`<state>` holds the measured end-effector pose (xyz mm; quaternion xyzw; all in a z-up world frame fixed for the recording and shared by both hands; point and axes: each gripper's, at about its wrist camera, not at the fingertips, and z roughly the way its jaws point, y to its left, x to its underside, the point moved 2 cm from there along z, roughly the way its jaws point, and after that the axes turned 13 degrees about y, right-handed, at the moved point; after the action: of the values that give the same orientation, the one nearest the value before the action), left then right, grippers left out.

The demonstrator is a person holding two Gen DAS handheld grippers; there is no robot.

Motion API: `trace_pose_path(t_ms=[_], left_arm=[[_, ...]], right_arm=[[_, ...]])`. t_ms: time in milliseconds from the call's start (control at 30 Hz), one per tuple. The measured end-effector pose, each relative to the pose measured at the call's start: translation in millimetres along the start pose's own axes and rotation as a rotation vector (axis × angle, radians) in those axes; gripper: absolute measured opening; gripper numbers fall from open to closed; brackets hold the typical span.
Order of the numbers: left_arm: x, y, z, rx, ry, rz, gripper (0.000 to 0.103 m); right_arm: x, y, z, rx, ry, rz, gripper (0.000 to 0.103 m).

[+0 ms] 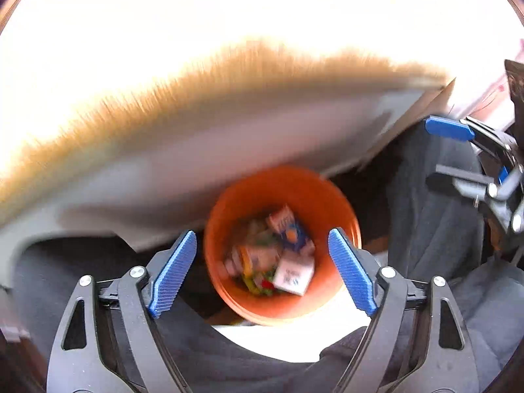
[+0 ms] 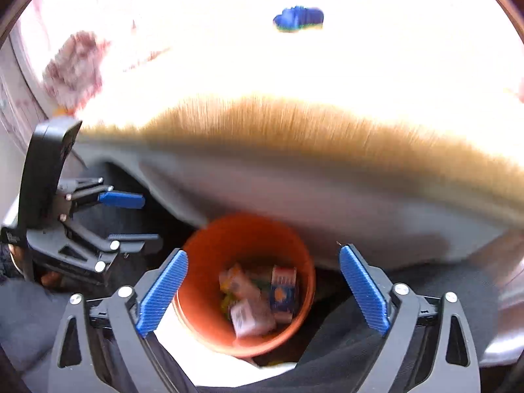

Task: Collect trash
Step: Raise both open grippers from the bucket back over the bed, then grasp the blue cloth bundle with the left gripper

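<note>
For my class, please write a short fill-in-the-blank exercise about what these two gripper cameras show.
1. The trash lies inside an ____ bucket.
2. Both the left gripper and the right gripper are ____.
3. The blue object lies on the ____.

Missing words: orange; open; table

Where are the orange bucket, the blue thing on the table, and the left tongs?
orange bucket [image 2: 203, 278]: right wrist view, inner wall.
blue thing [image 2: 298, 18]: right wrist view, its middle.
left tongs [image 1: 262, 268]: left wrist view, midway between tips.
</note>
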<state>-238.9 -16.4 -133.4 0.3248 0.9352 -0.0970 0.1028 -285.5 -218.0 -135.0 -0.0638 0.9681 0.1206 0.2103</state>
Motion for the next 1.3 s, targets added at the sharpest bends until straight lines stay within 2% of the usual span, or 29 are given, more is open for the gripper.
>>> trace_pose_path(t_ms=[100, 233, 333, 433, 533, 700, 800, 900, 1067, 1200, 1300], left_arm=[[-13.1, 3.8, -38.7, -0.017, -0.101, 0.004, 0.091], [-47.0, 13.5, -79.2, -0.037, -0.218, -0.014, 0.092], [-85.4, 17.0, -95.8, -0.123, -0.289, -0.003, 0.093], [-135.2, 20.9, -93.8, -0.186, -0.313, 0.031, 0.093], [-190.7, 31.3, -78.7, -0.222, -0.299, 0.043, 0.093], [-274.0, 60.7, -54.3, -0.188, -0.246, 0.005, 0.093], [-313.2, 73.0, -39.4, -0.180, -0.247, -0.024, 0.093], [-340.1, 79.6, -28.1, -0.179, -0.241, -0.024, 0.093], [-376.4, 86.2, -4.4, -0.237, -0.206, -0.004, 0.093], [-391.9, 96.2, 18.0, -0.240, -0.155, -0.023, 0.093], [-397.2, 100.1, 26.5, -0.255, -0.156, -0.034, 0.093]], right_arm=[[-21.2, -11.2, -35.6, 0.008, -0.137, 0.022, 0.098], [-60.7, -34.1, -69.5, 0.010, -0.249, 0.068, 0.098], [-84.7, -49.4, -81.6, 0.025, -0.294, 0.096, 0.098], [-103.3, -61.2, -90.0, 0.044, -0.335, 0.103, 0.098], [-115.9, -72.3, -90.9, 0.055, -0.351, 0.120, 0.098], [-121.9, -90.0, -86.9, 0.055, -0.362, 0.155, 0.098], [-121.0, -102.5, -80.9, 0.055, -0.352, 0.189, 0.098], [-119.9, -113.2, -75.6, 0.070, -0.344, 0.211, 0.098], [-120.8, -128.5, -66.7, 0.062, -0.332, 0.256, 0.098], [-122.5, -132.0, -61.2, 0.062, -0.323, 0.264, 0.098], [-123.9, -132.1, -57.6, 0.061, -0.317, 0.262, 0.098]])
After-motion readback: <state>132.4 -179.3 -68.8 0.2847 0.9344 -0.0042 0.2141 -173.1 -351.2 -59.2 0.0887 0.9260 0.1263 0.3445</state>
